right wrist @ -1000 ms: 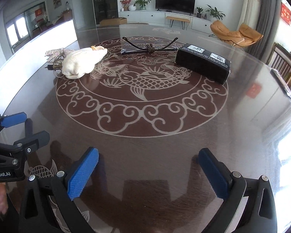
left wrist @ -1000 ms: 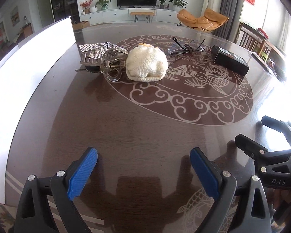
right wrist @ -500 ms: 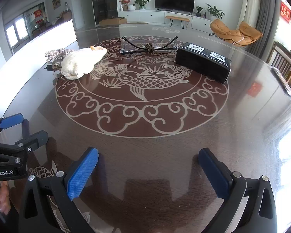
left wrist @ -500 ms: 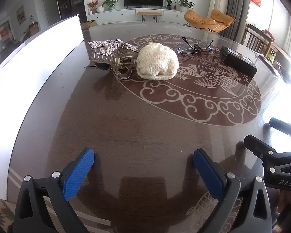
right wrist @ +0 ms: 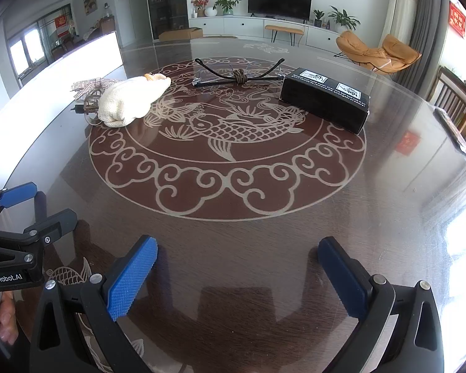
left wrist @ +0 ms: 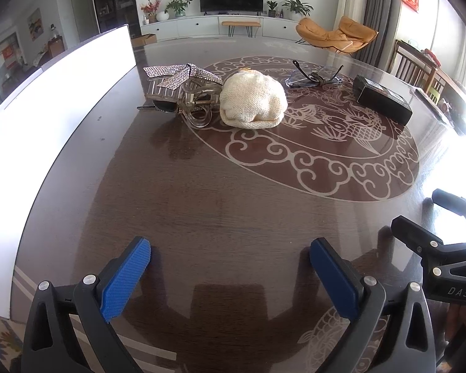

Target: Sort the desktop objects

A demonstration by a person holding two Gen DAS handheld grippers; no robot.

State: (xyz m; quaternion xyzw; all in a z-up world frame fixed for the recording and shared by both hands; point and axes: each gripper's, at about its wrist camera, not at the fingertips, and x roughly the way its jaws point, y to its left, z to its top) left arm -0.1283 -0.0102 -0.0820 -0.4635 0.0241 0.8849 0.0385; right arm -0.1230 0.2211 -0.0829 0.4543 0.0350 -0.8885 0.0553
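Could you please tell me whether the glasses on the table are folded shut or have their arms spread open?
Open: the glasses lie with both arms spread outward, a brown band at their middle.

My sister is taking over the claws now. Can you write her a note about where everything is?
Left claw: open, holding nothing, above bare table.
Right claw: open, holding nothing.
Things, all at the far side of the table: cream knitted hat, sparkly hair clips touching its left side, glasses with a brown hair tie on them, black box to the right.
Done: nothing looks sorted yet.
Left: pick up and sort all of them.
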